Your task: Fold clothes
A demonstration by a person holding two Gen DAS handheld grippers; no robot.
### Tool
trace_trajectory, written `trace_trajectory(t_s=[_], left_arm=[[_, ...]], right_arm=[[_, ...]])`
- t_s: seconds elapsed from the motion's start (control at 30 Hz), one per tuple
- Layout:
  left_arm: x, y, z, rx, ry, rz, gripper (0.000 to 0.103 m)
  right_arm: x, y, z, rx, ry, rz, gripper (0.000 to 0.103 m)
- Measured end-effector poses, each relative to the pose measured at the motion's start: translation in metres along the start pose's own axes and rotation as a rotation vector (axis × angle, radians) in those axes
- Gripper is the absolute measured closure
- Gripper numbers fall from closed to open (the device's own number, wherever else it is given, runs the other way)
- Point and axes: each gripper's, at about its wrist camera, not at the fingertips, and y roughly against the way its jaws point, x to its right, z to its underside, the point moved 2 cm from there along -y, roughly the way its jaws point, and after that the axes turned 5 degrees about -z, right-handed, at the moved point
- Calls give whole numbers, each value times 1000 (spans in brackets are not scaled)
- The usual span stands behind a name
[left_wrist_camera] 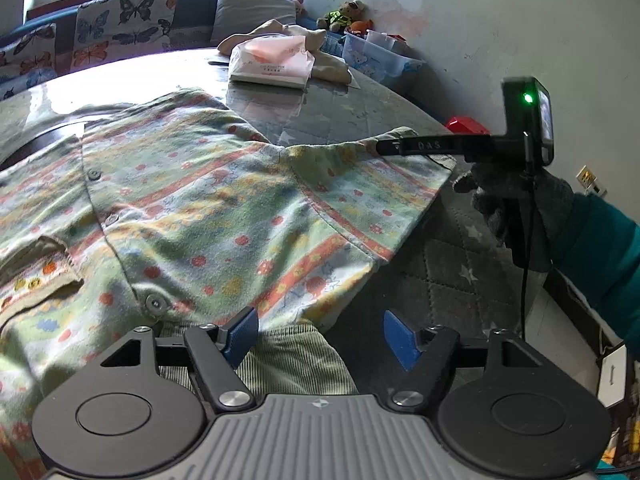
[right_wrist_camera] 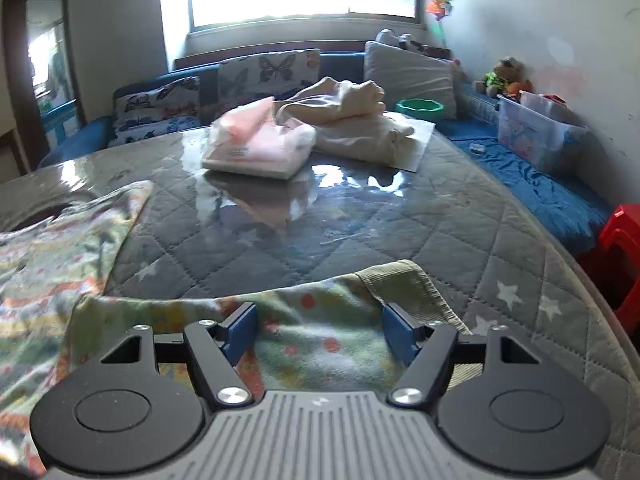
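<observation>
Both our tools are released: right tool (right_wrist_camera: 320,334) straddles the sleeve cuff, left tool (left_wrist_camera: 320,336) sits at the hem of the green floral button-front flannel shirt (left_wrist_camera: 208,208), spread flat on the grey quilted star-print counter (right_wrist_camera: 360,232). Risk: the loose sleeve slides off the counter edge if we close on one layer only.

Shirt (left_wrist_camera: 192,200) lies on table (right_wrist_camera: 360,232), tissue pack (right_wrist_camera: 260,148) behind it

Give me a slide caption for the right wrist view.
Open right claw over the flowered shirt's sleeve on the quilted table, cream clothes heaped beyond.
</observation>
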Motion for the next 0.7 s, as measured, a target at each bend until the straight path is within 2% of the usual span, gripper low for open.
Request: trace_trajectory(t_s=[0.03,0.07,0.1,0.27,0.4,0.53,0.7], left_arm=[[-1,3,1,3,8,6,29],[-3,4,2,5,14,6,28],[-4,6,3,7,20,6,25],[-5,8,7,0,20,10,25],[-10,17,7,19,38,4,25],[-23,38,7,71,83,-8,22],[-50,59,10,115,162,-59,21]], right_arm=[[-3,6,1,16,10,-18,24],[-6,10,3,26,7,-40,14],[-8,13,5,36,2,-63,9],[-18,8,19,1,38,-98,0],[-22,6,21,-9,64,-75,0],[-23,6,22,-11,74,-69,0],[-23,6,22,-13,78,-67,0]])
